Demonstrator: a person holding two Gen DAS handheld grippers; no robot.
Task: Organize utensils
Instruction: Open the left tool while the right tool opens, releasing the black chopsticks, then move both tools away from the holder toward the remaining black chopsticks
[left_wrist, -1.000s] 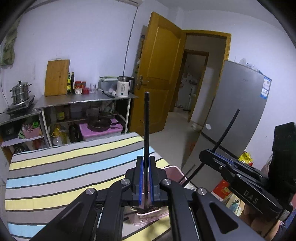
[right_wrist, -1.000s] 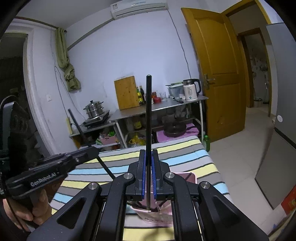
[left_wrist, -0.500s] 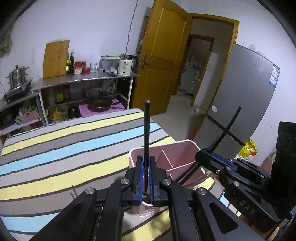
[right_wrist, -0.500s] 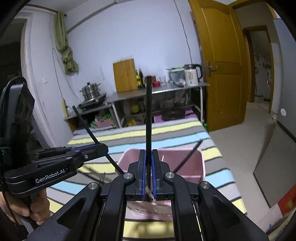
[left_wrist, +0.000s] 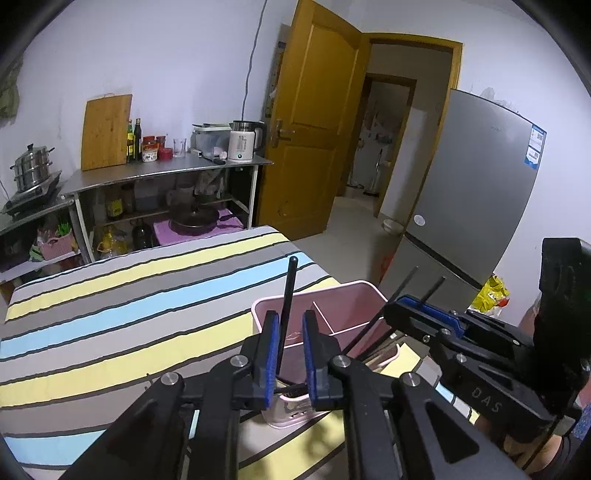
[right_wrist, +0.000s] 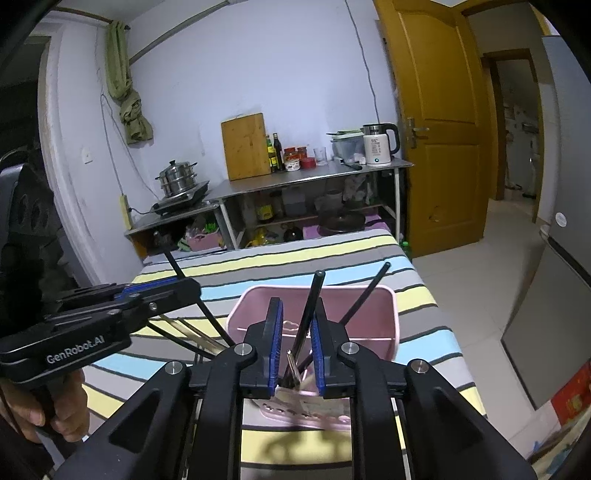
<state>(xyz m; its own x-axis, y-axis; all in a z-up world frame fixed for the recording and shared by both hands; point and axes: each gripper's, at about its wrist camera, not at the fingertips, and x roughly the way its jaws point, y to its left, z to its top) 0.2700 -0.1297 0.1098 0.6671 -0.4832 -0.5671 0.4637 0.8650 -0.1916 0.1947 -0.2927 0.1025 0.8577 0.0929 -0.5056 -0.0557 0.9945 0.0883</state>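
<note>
A pink divided utensil holder (left_wrist: 343, 302) (right_wrist: 369, 317) stands on the striped table (left_wrist: 129, 317). My left gripper (left_wrist: 290, 317) hovers over its near corner. Its jaws are opening, and a thin black-handled utensil (left_wrist: 288, 291) stands loose in the gap, its lower end down in the holder. My right gripper (right_wrist: 297, 306) is just above the holder too, jaws also opening. A second black-handled utensil (right_wrist: 312, 299) leans free between its pads (right_wrist: 277, 332). Another black stick (right_wrist: 365, 291) rests against the holder's far wall. Each gripper shows in the other's view: right gripper (left_wrist: 402, 310), left gripper (right_wrist: 184, 290).
Several wooden chopsticks (right_wrist: 195, 332) lie on the cloth left of the holder. A hand (right_wrist: 44, 410) grips the left tool's handle. Behind the table stand metal shelves (left_wrist: 166, 173) with a kettle, bottles and pots. A grey fridge (left_wrist: 480, 192) and an open wooden door (left_wrist: 314, 129) are to the right.
Both grippers have sunk toward the pink holder, lowering their black utensils into it. Both pairs of jaws, earlier shut on the handles, now stand apart, and the utensils tilt loose.
</note>
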